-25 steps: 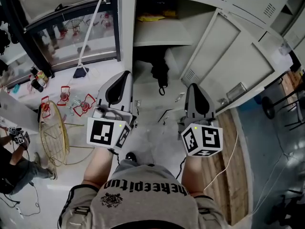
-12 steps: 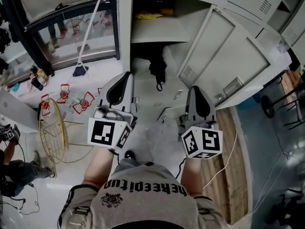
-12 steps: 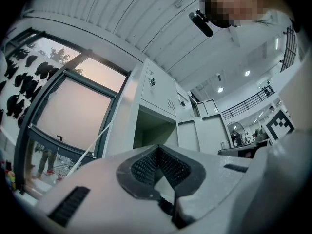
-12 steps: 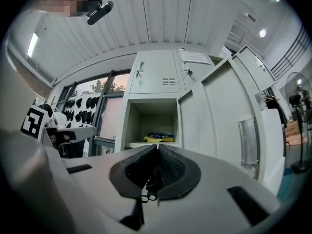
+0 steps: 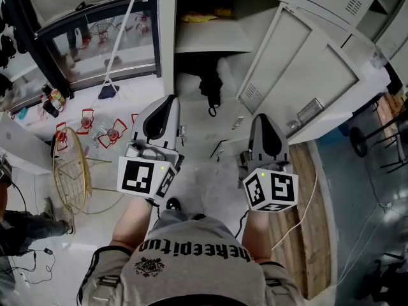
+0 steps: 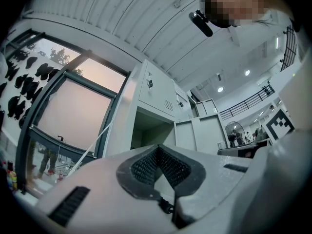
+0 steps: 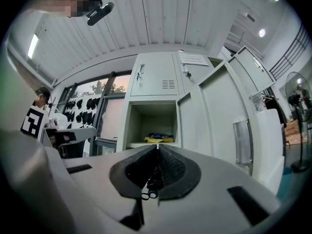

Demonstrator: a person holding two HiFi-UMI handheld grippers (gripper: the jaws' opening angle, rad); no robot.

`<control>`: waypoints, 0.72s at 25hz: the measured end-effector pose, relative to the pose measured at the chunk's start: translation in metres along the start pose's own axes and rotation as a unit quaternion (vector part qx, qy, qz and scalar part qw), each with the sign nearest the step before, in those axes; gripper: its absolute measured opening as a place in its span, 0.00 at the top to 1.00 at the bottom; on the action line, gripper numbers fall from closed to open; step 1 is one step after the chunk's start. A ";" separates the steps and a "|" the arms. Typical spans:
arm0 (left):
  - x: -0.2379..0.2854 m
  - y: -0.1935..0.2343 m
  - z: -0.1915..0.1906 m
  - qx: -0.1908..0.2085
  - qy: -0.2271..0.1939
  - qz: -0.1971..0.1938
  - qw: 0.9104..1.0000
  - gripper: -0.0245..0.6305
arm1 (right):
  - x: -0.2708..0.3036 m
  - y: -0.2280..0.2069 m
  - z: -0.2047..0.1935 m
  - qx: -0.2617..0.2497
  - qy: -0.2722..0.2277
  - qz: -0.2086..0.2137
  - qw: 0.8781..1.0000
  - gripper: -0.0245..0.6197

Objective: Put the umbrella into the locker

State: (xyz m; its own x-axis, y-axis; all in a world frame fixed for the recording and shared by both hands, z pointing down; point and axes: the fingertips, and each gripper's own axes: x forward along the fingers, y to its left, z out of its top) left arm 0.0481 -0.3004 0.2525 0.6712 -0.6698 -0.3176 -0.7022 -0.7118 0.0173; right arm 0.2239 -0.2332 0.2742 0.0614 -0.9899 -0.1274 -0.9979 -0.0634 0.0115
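A pale floor (image 5: 210, 177) runs up to a grey locker (image 5: 167, 43) at the top of the head view. Nearest, in the lower half of the frame, the left gripper (image 5: 169, 101) and right gripper (image 5: 261, 116) are side by side, both aimed at the locker. Each has its jaws pressed together with nothing between them. A gold wire stand (image 5: 70, 177) is at the left edge. Farther up, the locker door (image 5: 299, 75) hangs open to the right. The black umbrella (image 5: 209, 88) is in the dark compartment under the shelf (image 5: 210, 40), upper centre, well apart from both grippers. A yellow item (image 5: 199, 18) lies on the shelf.
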 end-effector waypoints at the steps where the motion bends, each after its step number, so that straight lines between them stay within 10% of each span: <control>1: -0.001 -0.001 0.000 0.000 0.000 0.000 1.000 0.96 | -0.001 0.000 0.000 0.000 0.000 0.000 1.000 0.96; 18: -0.011 -0.007 0.003 0.010 0.003 0.009 1.000 0.96 | -0.006 0.005 0.002 0.004 0.000 0.015 1.000 0.96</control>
State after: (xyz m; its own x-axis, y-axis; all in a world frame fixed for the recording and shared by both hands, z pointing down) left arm 0.0448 -0.2878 0.2525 0.6599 -0.6838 -0.3113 -0.7186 -0.6954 0.0044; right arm 0.2185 -0.2274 0.2732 0.0306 -0.9914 -0.1274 -0.9995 -0.0318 0.0080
